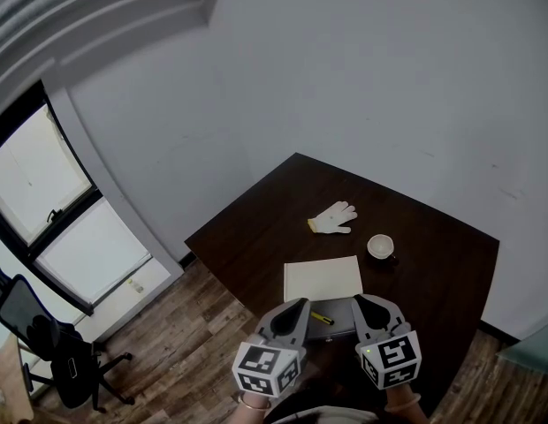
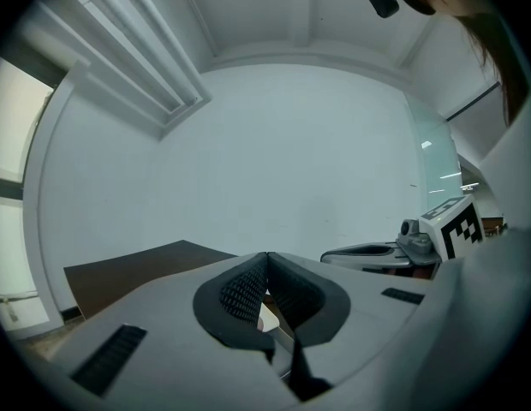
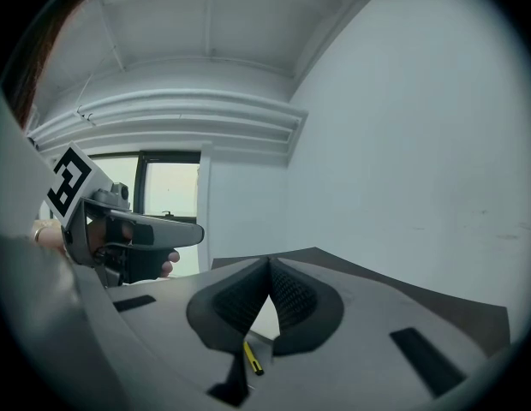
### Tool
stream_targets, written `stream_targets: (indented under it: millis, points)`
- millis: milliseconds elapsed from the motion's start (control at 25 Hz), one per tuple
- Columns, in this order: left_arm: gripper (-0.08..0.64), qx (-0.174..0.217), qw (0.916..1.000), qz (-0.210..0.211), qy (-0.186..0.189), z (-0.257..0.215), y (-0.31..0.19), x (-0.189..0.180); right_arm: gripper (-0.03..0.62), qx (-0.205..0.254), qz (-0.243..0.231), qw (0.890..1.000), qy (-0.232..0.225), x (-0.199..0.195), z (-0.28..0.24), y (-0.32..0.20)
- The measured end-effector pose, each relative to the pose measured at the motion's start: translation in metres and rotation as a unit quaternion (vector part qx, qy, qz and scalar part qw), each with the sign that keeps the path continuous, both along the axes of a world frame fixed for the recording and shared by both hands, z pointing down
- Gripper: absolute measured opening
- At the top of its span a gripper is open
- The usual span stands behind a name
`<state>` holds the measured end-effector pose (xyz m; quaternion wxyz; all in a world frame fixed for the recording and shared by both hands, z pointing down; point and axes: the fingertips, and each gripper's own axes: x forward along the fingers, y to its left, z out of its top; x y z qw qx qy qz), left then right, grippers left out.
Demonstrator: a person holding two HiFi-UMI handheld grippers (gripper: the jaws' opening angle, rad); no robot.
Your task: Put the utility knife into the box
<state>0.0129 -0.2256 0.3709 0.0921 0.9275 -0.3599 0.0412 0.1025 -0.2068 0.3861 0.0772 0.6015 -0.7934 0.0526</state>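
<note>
The yellow utility knife [image 1: 322, 318] lies on a grey tray-like part [image 1: 338, 329] at the table's near edge. Just behind it is the flat white box piece [image 1: 323, 278]; I cannot tell whether the knife is inside a box. My left gripper [image 1: 302, 303] hovers shut and empty just left of the knife. Just right of it, my right gripper [image 1: 356, 300] is also shut and empty. In the right gripper view the knife [image 3: 252, 360] shows below the closed jaws of the right gripper [image 3: 270, 262]. The left gripper [image 2: 267, 255] has its jaw tips touching.
A white work glove [image 1: 334, 217] and a small cup [image 1: 380, 246] sit farther back on the dark table [image 1: 433, 263]. The table's left edge drops to wooden floor [image 1: 203, 325]. An office chair [image 1: 44, 343] stands by the window at far left.
</note>
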Motion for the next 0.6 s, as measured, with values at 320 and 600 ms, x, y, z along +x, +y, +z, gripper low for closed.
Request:
stream_targets:
  millis: [320,600]
  points:
    - [0.017,-0.001,0.9999,0.009,-0.01,0.002,-0.008,0.006,0.006,0.0,0.006,1.0,0.004,0.003,-0.001,-0.008]
    - [0.017,-0.01,0.9997,0.016,-0.015,0.009,-0.019,0.009,0.006,-0.004,0.014,1.0,0.005,0.009,0.003,-0.018]
